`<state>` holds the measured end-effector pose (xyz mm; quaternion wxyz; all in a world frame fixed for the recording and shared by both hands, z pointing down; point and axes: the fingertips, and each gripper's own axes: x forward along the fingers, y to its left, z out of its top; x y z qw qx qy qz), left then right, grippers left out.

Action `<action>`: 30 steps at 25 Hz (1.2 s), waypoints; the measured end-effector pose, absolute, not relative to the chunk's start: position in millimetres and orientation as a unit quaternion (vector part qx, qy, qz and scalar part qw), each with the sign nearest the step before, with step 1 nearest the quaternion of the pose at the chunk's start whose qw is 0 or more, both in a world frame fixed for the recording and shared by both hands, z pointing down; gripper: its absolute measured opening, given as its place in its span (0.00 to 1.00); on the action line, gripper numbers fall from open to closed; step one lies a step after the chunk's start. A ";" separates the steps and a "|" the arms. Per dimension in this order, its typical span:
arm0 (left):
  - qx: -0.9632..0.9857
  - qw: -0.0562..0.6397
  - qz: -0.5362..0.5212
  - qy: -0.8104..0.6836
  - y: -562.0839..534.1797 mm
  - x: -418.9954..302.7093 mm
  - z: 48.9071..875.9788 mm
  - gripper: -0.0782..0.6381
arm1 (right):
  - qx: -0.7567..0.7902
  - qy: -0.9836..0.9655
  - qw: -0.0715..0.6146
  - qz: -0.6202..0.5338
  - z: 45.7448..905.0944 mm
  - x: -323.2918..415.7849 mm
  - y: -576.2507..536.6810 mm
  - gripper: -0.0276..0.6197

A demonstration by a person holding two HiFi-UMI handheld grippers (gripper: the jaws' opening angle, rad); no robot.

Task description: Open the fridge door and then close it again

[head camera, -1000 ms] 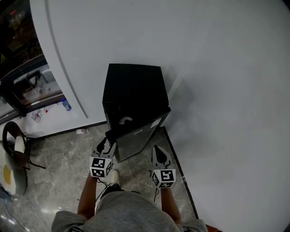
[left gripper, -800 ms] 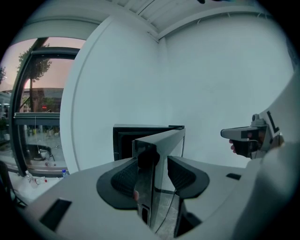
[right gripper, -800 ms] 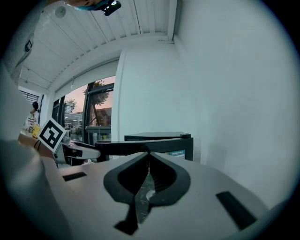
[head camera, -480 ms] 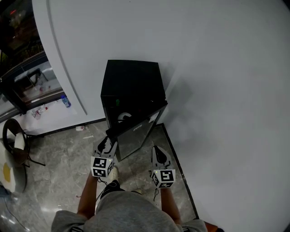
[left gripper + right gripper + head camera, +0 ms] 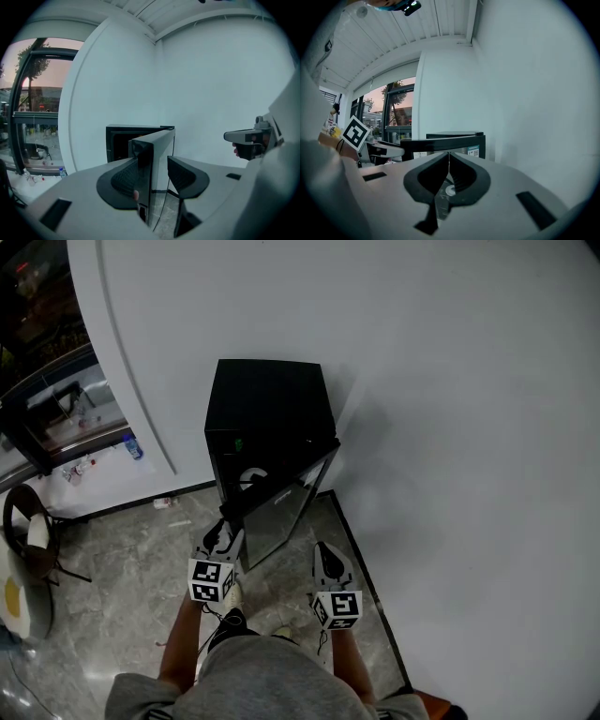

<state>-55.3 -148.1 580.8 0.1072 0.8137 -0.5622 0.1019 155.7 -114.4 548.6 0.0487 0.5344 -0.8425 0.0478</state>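
A small black fridge (image 5: 267,395) stands on the floor against the white wall. Its door (image 5: 281,507) hangs partly open, hinged on the right. My left gripper (image 5: 220,526) is at the door's free edge. In the left gripper view that edge (image 5: 143,159) lies between the open jaws of the left gripper (image 5: 153,164): the left pad (image 5: 124,176) is against the inner side, and the right pad stands apart from the front face. My right gripper (image 5: 323,554) hovers in front of the door's hinge side, touching nothing. Its jaws (image 5: 448,161) are shut and empty.
The curved white wall (image 5: 450,427) runs close along the right, with a dark skirting line on the marble floor (image 5: 141,568). A chair (image 5: 33,540) stands at the far left. A bottle (image 5: 131,448) and litter lie by the glass front (image 5: 47,362). My shoe (image 5: 232,600) is below the door.
The door has swung wider, its free edge coming toward me with the left gripper. The right gripper has shifted slightly and stays shut.
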 end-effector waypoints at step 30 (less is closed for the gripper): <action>0.844 0.090 0.111 -0.517 -99.5 -11.4 581.3 0.33 | 0.556 -0.829 0.048 0.042 548.6 178.5 -60.6 0.08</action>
